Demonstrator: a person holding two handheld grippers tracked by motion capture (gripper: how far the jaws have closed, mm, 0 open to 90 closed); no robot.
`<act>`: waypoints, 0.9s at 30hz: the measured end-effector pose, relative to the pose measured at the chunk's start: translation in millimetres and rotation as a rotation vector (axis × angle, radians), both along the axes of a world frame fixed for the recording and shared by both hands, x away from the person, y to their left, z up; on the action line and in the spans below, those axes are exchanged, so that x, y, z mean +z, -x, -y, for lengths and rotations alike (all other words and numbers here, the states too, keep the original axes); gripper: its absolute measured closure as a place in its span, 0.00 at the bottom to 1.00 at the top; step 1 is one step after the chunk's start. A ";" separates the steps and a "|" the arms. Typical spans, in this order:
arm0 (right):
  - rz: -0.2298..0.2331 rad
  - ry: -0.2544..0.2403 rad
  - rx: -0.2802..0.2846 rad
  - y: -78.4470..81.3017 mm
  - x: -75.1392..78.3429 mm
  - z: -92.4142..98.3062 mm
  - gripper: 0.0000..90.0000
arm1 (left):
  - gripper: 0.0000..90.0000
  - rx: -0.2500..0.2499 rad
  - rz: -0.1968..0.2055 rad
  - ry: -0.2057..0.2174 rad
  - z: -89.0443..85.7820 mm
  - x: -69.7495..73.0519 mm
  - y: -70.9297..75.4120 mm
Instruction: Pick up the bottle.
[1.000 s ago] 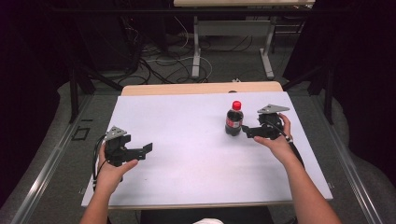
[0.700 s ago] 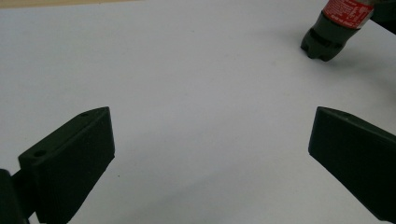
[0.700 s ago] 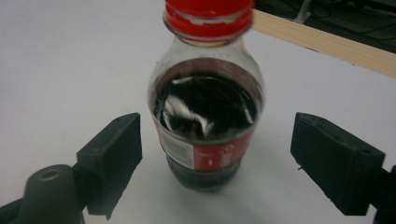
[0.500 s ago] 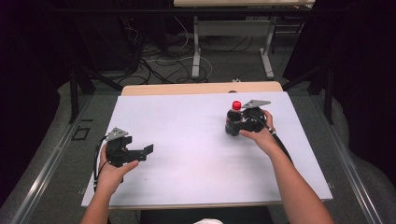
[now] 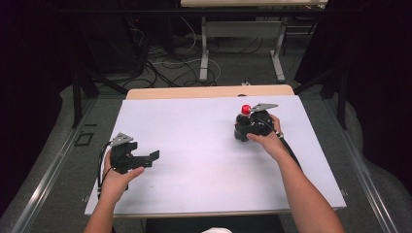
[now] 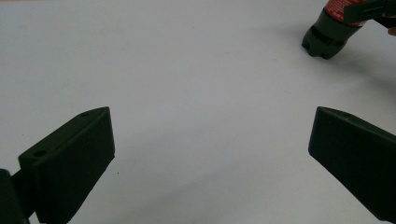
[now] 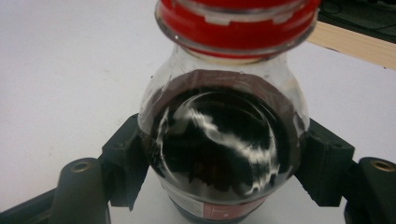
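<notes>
A cola bottle [image 5: 246, 109] with a red cap stands upright on the right half of the white table [image 5: 204, 160]. My right gripper [image 5: 241, 128] has just been closing and is now shut on the bottle, at its upper body below the shoulder. In the right gripper view both black pads [image 7: 125, 157] press the sides of the dark bottle [image 7: 224, 135]. My left gripper [image 5: 151, 157] rests low at the table's left, open with nothing between its jaws. The left gripper view has that gripper [image 6: 210, 154] facing bare table, with the bottle's base [image 6: 327, 35] at the far right.
A wooden strip [image 5: 194, 92] runs along the table's far edge. Behind it, cables [image 5: 170, 68] lie on the floor by another table's metal legs [image 5: 205, 53]. A broad stretch of white surface separates the two grippers.
My right gripper moved left up to the bottle and its jaws closed around it. The left gripper has stayed where it was, still open.
</notes>
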State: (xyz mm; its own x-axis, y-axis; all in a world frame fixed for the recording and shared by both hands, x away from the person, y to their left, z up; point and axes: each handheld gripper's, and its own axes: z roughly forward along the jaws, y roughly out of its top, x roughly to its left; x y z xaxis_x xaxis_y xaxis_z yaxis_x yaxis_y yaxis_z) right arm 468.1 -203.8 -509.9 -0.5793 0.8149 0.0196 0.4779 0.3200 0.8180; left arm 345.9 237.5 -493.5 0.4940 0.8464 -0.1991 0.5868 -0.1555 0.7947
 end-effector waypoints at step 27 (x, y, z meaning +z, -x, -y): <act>0.038 0.034 0.236 83.5 40.8 -35.7 0.33 | 0.01 -0.091 0.029 0.019 26.4 17.9 9.4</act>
State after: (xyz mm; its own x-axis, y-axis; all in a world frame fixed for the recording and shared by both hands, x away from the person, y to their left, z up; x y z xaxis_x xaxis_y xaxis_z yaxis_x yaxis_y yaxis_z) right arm 384.6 -168.1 -469.2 -0.7534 0.6568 -0.0312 0.3555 0.4468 0.8210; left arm 336.5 211.1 -475.6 0.5747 0.7938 -0.1990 0.5472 -0.1919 0.8147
